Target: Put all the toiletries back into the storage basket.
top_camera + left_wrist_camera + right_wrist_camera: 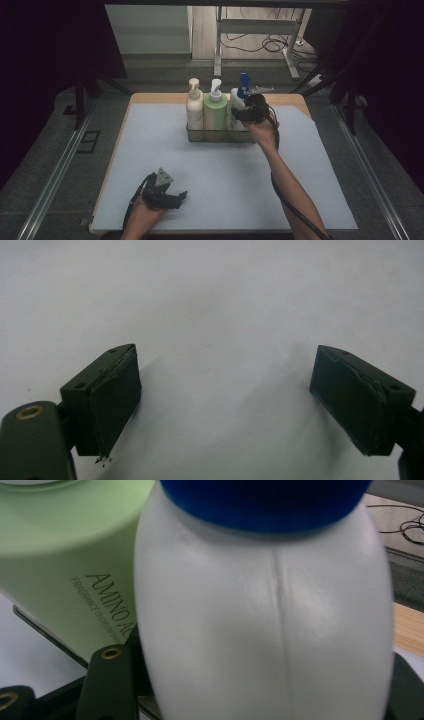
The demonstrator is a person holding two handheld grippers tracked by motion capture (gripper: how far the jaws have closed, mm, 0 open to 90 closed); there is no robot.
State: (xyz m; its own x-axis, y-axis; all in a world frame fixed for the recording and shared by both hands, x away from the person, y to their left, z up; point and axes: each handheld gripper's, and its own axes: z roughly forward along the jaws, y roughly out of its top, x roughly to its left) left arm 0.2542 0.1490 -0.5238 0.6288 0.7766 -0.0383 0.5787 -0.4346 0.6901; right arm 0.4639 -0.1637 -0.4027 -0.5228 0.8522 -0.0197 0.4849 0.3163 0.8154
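Right gripper (248, 111) is clamped on the white bottle (236, 107), which stands at the right end of the tray (220, 136) beside the green bottle (215, 112). Left gripper (225, 400) sits low over the mat (210, 175), jaws wide apart with nothing between them.

White bottle (265, 630) hides the right tongs' (260, 690) pads — contact cannot be told.

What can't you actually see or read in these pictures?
- Right tool: its tips, high view, behind the white bottle; grip unclear.
- Green bottle: label cut off by the white bottle, right gripper view.
- Basket: floor hidden by bottles, high view.
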